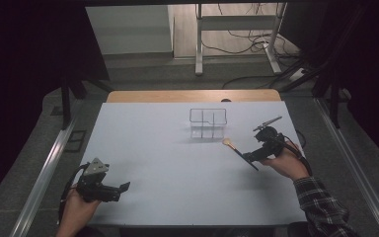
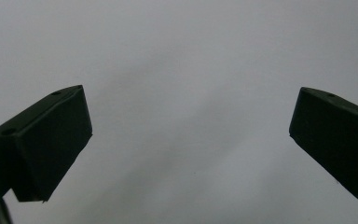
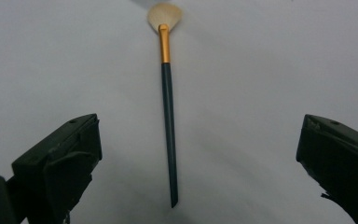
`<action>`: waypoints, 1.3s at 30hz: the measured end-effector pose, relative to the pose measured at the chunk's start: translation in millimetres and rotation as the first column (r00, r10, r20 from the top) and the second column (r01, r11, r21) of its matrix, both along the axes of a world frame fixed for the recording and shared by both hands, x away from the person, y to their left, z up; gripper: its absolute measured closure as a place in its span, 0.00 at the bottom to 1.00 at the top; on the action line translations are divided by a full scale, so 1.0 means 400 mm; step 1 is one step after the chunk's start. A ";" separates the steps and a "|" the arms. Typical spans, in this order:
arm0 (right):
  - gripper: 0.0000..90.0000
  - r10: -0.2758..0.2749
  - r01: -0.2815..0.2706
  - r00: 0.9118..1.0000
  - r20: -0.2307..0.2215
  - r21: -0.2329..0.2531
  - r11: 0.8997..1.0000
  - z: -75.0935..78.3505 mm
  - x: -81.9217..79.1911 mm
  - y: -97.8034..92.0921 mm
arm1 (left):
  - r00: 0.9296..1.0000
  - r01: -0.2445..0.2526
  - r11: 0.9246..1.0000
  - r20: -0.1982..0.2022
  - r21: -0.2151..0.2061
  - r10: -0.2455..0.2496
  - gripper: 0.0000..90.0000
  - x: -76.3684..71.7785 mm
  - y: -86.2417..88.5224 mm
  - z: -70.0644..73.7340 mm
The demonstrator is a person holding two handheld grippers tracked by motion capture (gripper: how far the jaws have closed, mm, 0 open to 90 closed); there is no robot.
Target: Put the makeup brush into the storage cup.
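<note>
A makeup brush (image 1: 238,152) with a dark handle, gold ferrule and pale fan bristles lies flat on the white table (image 1: 177,168), right of centre. In the right gripper view the brush (image 3: 168,116) runs straight away between the two jaws, bristles at the far end. My right gripper (image 1: 249,158) is open just over the brush handle, touching nothing that I can see. My left gripper (image 1: 123,188) rests near the front left of the table, open, with bare table between its jaws in the left gripper view (image 2: 191,140).
A clear divided organiser box (image 1: 208,123) stands at the middle back of the table. A thin dark stick-like tool (image 1: 268,123) lies behind my right gripper. A wooden strip (image 1: 192,96) edges the table's far side.
</note>
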State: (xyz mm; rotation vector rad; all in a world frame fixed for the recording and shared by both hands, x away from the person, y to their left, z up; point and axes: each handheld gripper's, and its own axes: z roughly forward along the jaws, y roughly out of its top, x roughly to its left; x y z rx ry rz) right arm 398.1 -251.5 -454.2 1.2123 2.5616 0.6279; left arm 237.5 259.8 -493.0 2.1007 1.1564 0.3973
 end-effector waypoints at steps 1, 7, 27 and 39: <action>0.00 0.000 0.000 1.000 0.000 0.000 1.000 0.000 0.000 0.000 | 1.000 0.001 1.000 0.001 -0.001 -0.001 0.00 0.000 0.000 0.000; 0.00 0.013 -0.013 1.000 -0.014 -0.008 1.000 -0.007 0.014 0.019 | 1.000 0.004 1.000 0.001 0.002 -0.004 0.00 0.000 -0.001 0.000; 0.07 0.059 -0.060 0.998 -0.039 -0.024 0.998 -0.003 0.061 0.107 | 1.000 0.009 1.000 0.002 0.008 -0.009 0.00 -0.001 -0.003 0.001; 0.12 0.069 -0.071 0.996 -0.060 -0.023 0.997 -0.023 0.071 0.120 | 1.000 0.012 1.000 0.002 0.009 -0.012 0.00 -0.001 -0.004 0.000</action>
